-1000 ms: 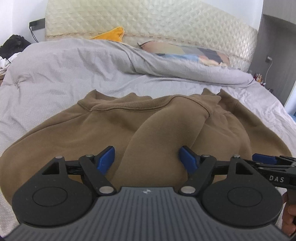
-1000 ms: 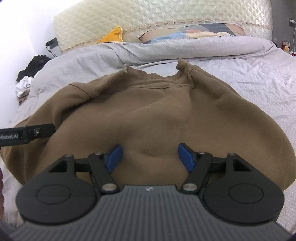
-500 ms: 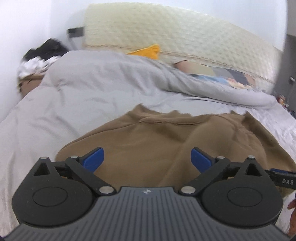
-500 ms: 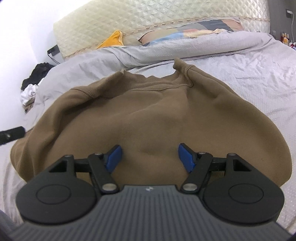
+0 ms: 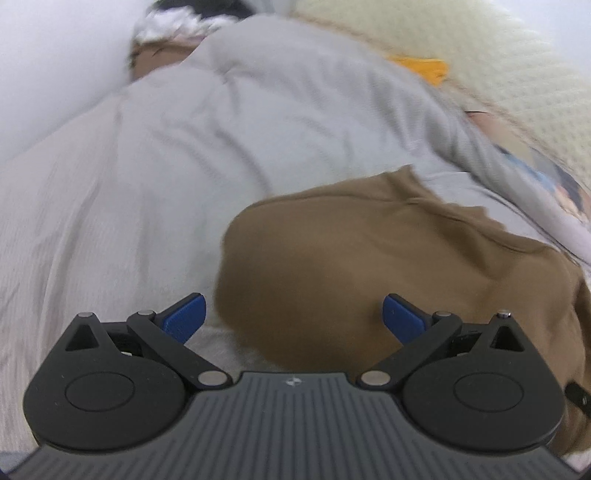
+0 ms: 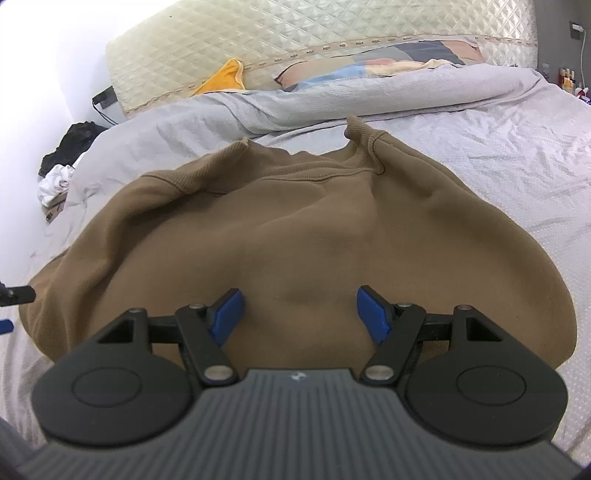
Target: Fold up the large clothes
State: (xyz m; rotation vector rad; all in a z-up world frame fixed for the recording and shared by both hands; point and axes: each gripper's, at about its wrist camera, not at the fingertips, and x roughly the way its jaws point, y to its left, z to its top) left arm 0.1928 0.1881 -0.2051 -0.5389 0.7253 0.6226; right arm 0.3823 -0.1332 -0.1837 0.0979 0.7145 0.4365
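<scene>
A brown sweatshirt (image 6: 295,229) lies on the bed, partly folded, its ribbed collar at the far side. It also shows in the left wrist view (image 5: 388,251), blurred. My right gripper (image 6: 301,314) is open and empty, just above the near middle of the sweatshirt. My left gripper (image 5: 293,314) is open wide and empty, over the sweatshirt's left edge, its left fingertip above the grey sheet. The tip of the left gripper shows at the left edge of the right wrist view (image 6: 14,293).
The bed has a grey duvet (image 6: 480,155) bunched toward the quilted headboard (image 6: 258,33). A patterned pillow (image 6: 369,66) and a yellow cloth (image 6: 225,77) lie by the headboard. Dark and white clothes (image 6: 62,162) are piled at the bed's left side, by the wall.
My left gripper has swung left to the sweatshirt's left edge and opened wider; its view is blurred from motion. My right gripper has stayed open over the sweatshirt.
</scene>
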